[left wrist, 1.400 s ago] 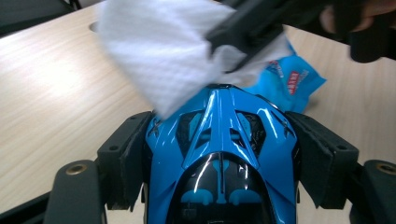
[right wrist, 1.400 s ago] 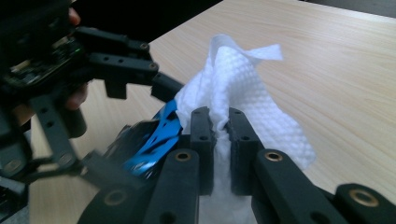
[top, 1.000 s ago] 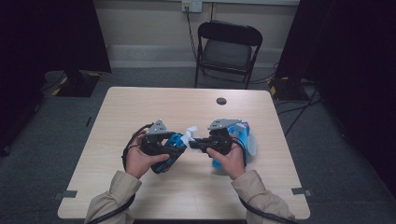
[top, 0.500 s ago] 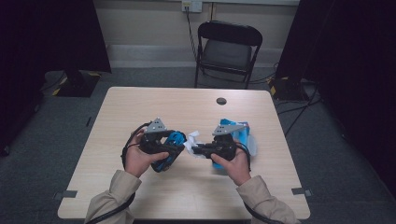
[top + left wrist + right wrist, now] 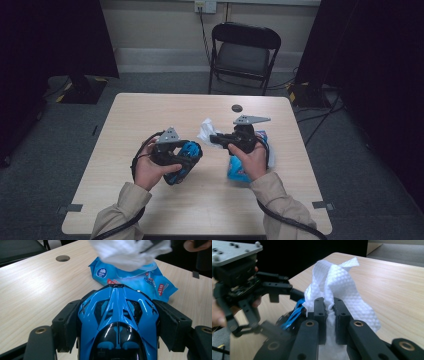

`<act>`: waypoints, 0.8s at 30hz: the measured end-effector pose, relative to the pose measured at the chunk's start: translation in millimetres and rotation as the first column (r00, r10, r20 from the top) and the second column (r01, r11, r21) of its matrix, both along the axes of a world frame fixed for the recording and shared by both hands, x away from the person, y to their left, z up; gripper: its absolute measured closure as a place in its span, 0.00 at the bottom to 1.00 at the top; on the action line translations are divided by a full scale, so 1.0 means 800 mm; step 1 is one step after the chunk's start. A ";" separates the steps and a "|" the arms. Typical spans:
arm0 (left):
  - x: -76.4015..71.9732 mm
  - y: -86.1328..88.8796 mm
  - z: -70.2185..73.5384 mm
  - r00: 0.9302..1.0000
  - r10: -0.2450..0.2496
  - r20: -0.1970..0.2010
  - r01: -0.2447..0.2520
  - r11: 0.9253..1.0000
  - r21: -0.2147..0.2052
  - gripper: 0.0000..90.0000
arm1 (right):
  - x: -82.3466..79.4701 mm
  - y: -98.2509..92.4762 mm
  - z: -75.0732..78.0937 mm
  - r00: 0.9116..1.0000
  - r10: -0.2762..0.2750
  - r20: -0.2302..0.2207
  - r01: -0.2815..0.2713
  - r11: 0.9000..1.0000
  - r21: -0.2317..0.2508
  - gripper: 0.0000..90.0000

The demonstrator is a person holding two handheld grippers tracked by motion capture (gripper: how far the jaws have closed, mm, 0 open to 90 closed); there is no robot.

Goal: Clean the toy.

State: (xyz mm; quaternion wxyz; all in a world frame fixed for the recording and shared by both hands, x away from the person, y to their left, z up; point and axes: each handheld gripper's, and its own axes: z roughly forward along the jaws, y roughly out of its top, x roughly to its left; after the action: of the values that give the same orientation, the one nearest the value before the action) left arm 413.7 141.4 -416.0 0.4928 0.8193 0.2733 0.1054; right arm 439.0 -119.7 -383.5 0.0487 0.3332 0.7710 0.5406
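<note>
A person sits at a pale wooden worktop (image 5: pixel 125 150) with a two-jawed tool in each hand, and the toy car serves as the landmark for everything else. Nearest, the left tool (image 5: pixel 117 322) grips a glossy blue and black toy car (image 5: pixel 117 320) by its flanks, one pad pressed on each side. The car's long axis runs along the jaws, and its pointed nose aims away from the hand, toward the packet ahead; in the high view the car (image 5: pixel 185 155) sits tilted just above the worktop. Just beyond the nose, the right tool (image 5: pixel 328 308) has its jaws closed tight on a white, dimpled wet wipe (image 5: pixel 337 282), the loose cloth bunching up above the pads. A second ago the right tool sat lower, close over the packet; it has since lifted and drawn the wipe up and a little away, so the wipe now hangs free of the packet, and the car has not moved. That likely means the wipe is pulled out and ready, and cleaning the car's body comes next. Past the car's nose lies the blue wipe packet (image 5: pixel 150 281), flat on the worktop, under the hanging wipe. Farther beyond the car, a small dark round hole (image 5: pixel 237 108) marks the worktop near its far edge. Behind that stands a black folding chair (image 5: pixel 243 55).
</note>
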 end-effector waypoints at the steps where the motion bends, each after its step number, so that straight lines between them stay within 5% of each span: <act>1: 0.000 0.000 0.001 1.000 -0.002 0.000 0.002 1.000 0.002 0.29 | 0.003 0.003 0.000 1.000 -0.005 0.000 0.005 1.000 -0.003 0.92; 24: -0.003 -0.005 0.000 1.000 -0.023 0.000 0.023 1.000 -0.003 0.29 | 0.018 0.044 -0.011 0.999 0.030 -0.045 -0.033 0.998 -0.062 0.92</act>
State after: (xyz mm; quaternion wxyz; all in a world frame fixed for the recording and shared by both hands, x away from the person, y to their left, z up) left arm 411.6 137.0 -415.7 0.4951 0.8218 0.2639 0.0993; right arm 453.1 -84.5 -392.2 0.0334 0.3311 0.7935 0.5095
